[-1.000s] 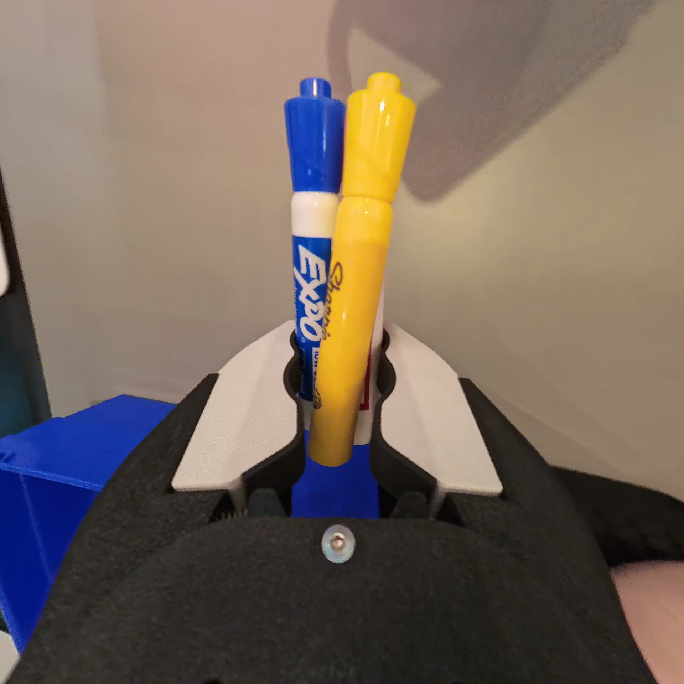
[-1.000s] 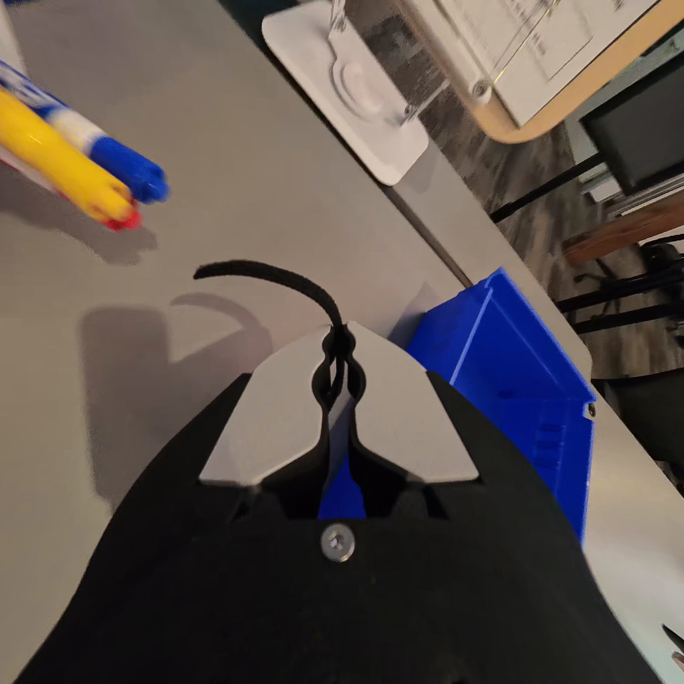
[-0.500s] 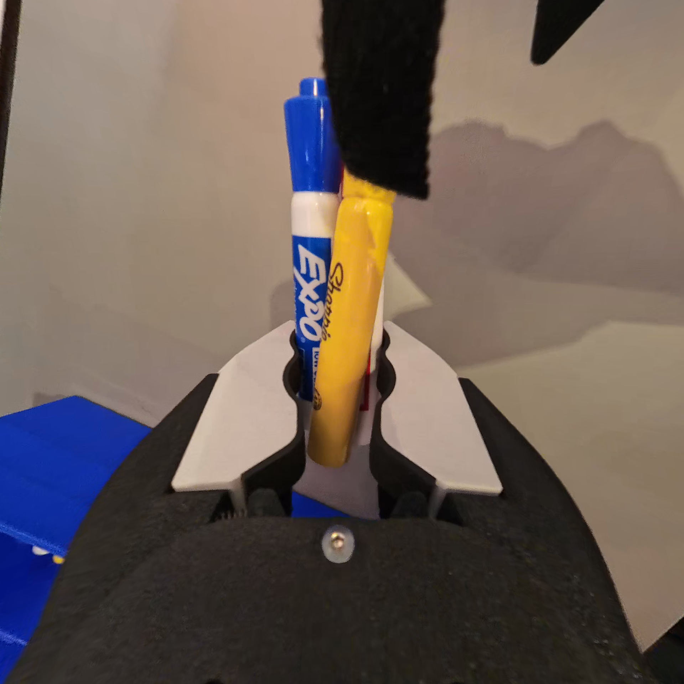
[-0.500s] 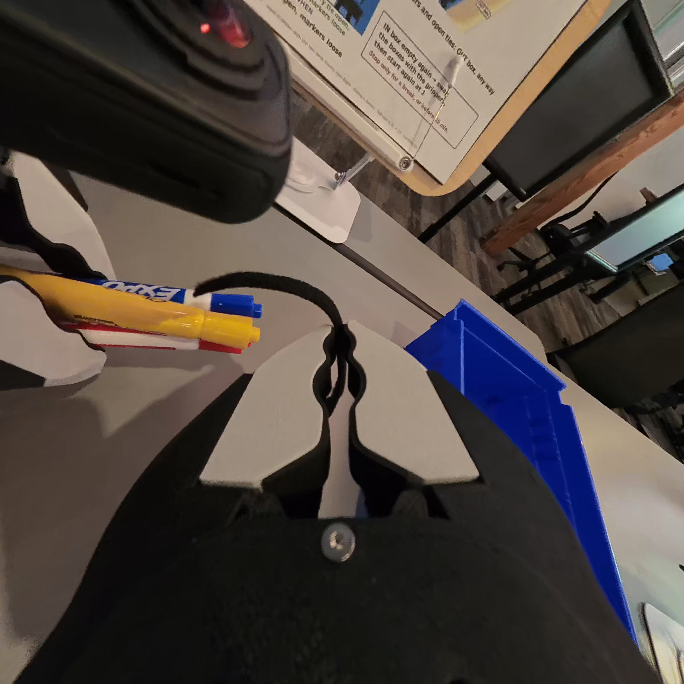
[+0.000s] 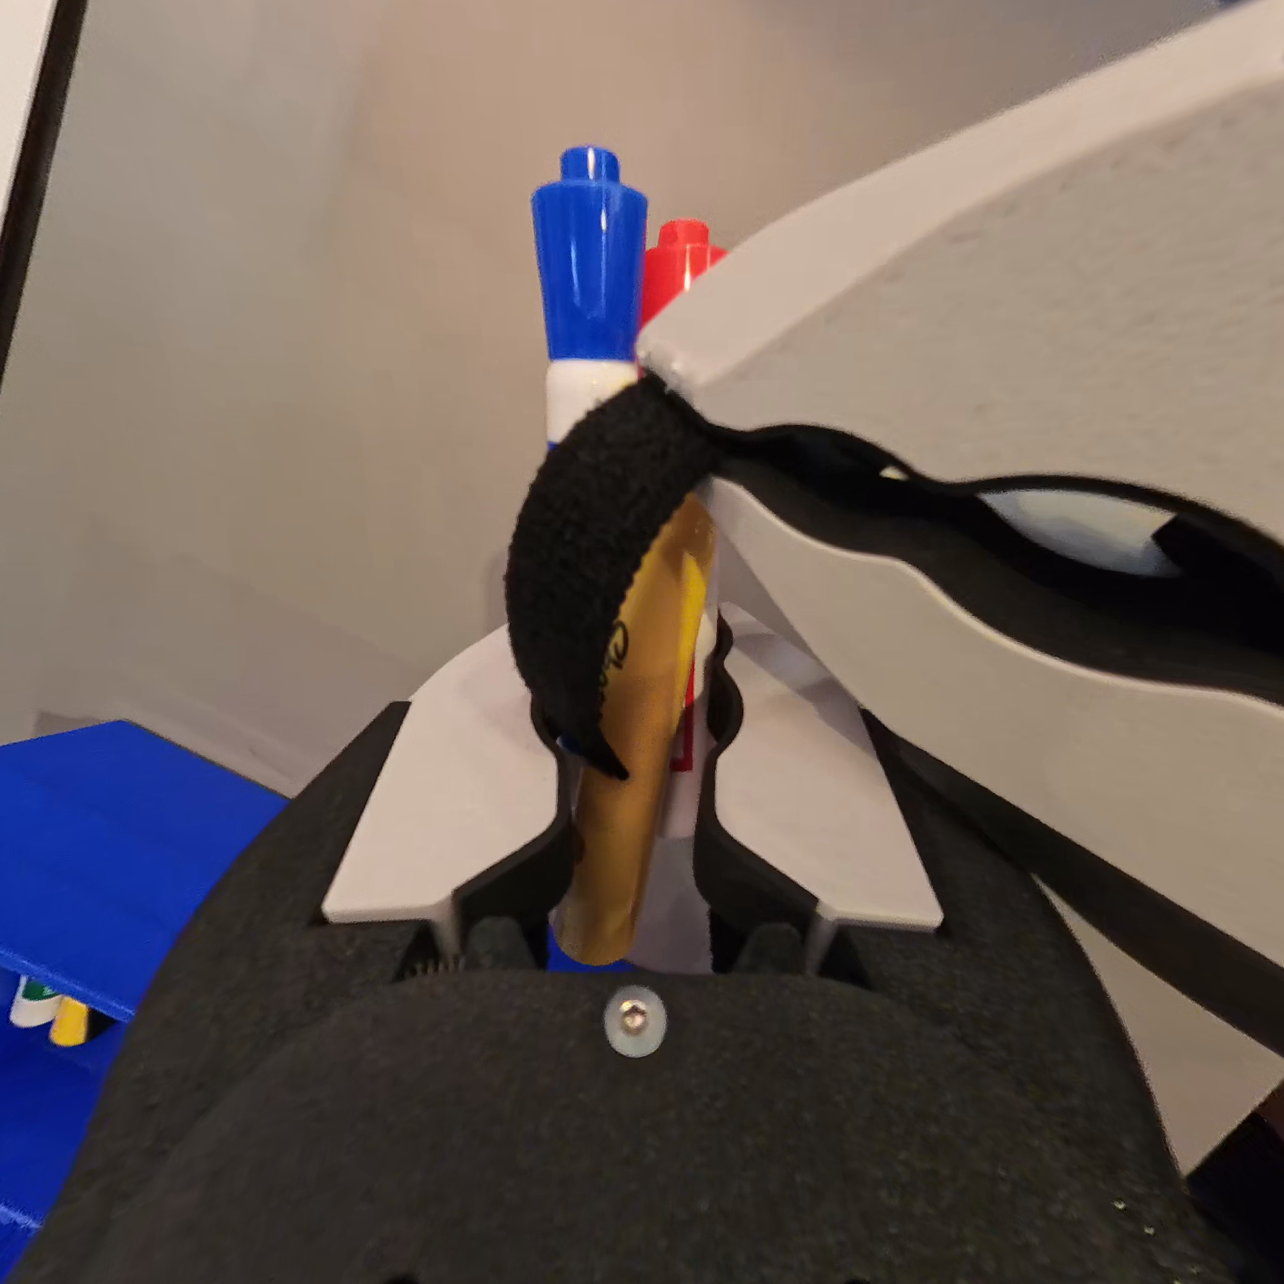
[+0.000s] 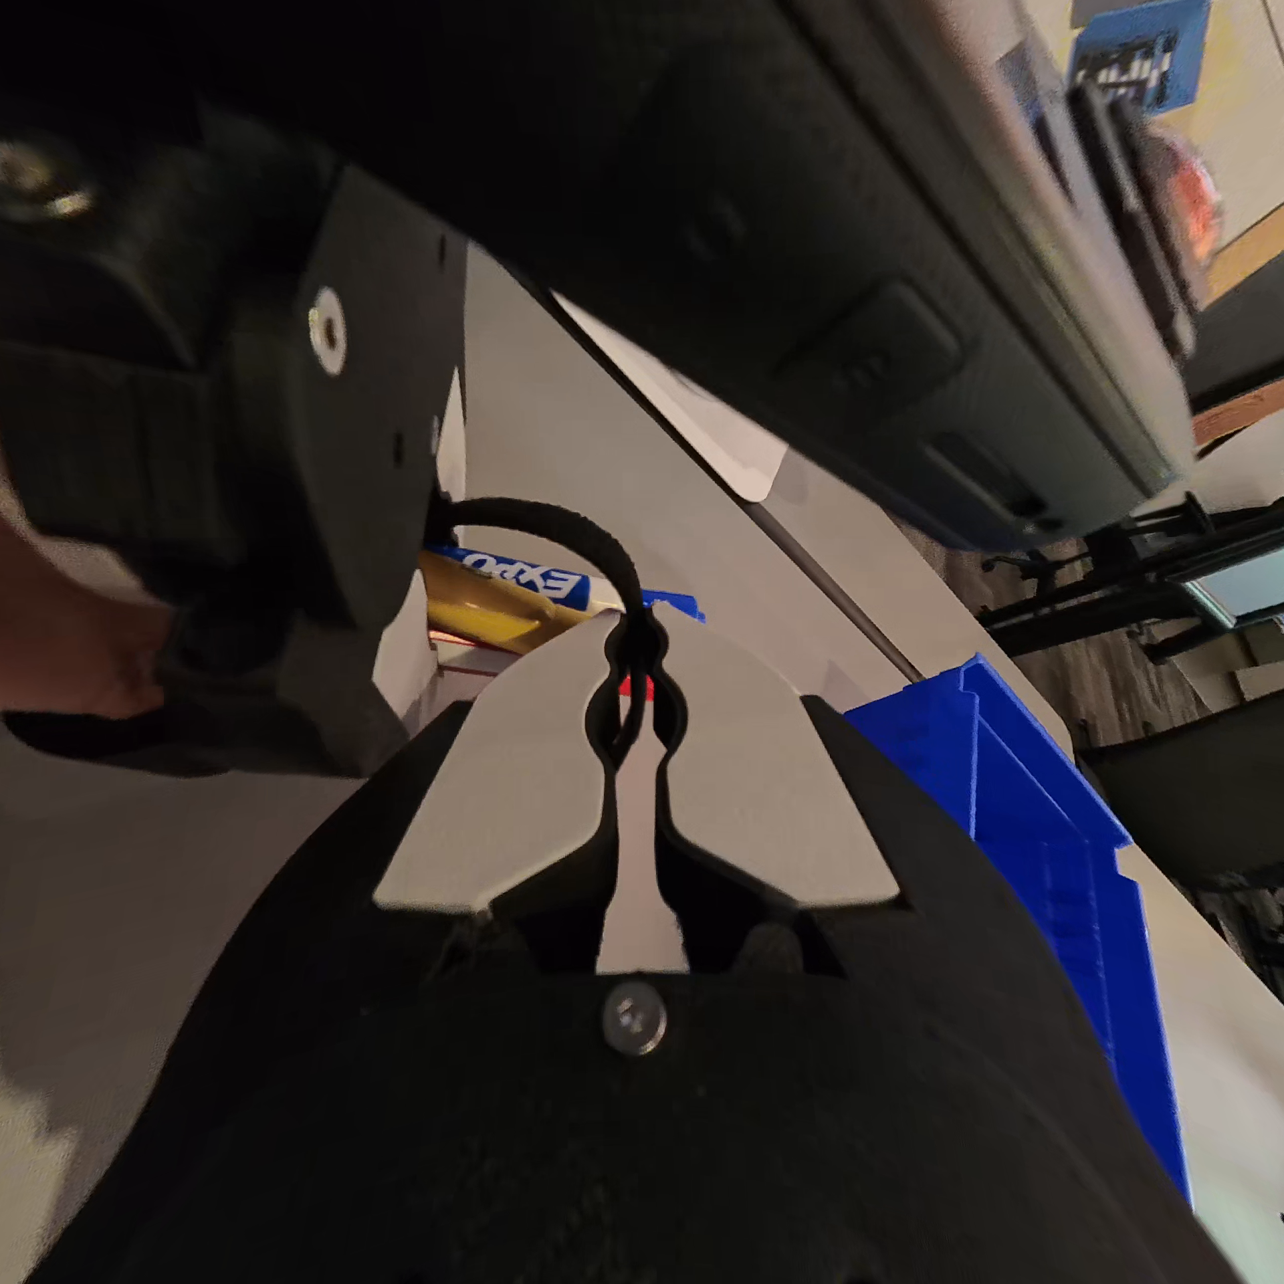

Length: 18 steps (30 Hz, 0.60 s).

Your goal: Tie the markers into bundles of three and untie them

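A pale grey tabletop (image 5: 243, 417) fills the background, with a blue bin (image 5: 104, 820) at 8 o'clock in the left wrist view. Three markers, blue (image 5: 589, 278), yellow (image 5: 639, 799) and red (image 5: 677, 267), stand clamped together in the left gripper (image 5: 636, 750), long axes along its fingers, caps pointing to 12 o'clock, away from the camera. A black hook-and-loop strap (image 5: 590, 556) curls across them from 2 toward 7 o'clock. The right gripper (image 6: 636, 660) has its jaws pressed closed on one end of that strap; its free end hangs loose near the left fingers. I judge the loose end could slip off before it wraps round, or pulling sideways could lever the markers out of the clamp.
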Tool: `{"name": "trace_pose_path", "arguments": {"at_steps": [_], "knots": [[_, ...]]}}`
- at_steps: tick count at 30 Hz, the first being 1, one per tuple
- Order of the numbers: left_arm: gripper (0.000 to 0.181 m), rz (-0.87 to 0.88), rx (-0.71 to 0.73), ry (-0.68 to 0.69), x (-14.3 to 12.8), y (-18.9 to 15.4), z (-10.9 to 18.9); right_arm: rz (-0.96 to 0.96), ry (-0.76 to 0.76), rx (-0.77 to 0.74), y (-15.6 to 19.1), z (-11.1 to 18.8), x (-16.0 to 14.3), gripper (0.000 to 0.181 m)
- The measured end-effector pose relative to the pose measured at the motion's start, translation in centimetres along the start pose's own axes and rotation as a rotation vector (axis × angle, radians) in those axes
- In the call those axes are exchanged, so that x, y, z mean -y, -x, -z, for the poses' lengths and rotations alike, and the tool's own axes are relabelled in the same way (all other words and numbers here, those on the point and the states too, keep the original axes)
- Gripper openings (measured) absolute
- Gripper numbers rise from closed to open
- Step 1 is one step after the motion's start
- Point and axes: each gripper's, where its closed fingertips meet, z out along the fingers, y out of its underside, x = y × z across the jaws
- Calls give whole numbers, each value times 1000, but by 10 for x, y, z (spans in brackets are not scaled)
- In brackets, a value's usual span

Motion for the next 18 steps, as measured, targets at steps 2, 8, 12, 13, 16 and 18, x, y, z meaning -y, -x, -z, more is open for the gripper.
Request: {"name": "trace_pose_path", "arguments": {"at_steps": [2, 8, 12, 13, 16, 18], "knots": [[38, -5, -12, -6, 1, -2, 1, 12, 9, 14, 0, 2, 0, 5], [38, 19, -45, -30, 2, -3, 5, 22, -9, 61, 3, 7, 8, 9], [38, 16, -45, 7, -6, -1, 4, 34, 8, 78, 5, 5, 5, 10], [38, 17, -41, 22, -8, 0, 4, 32, 12, 93, 7, 4, 4, 11], [38, 9, -35, 58, -14, 1, 1, -2, 3, 167, 18, 3, 3, 13], [38, 9, -43, 63, -15, 0, -1, -47, -6, 233, 25, 4, 3, 17]]}}
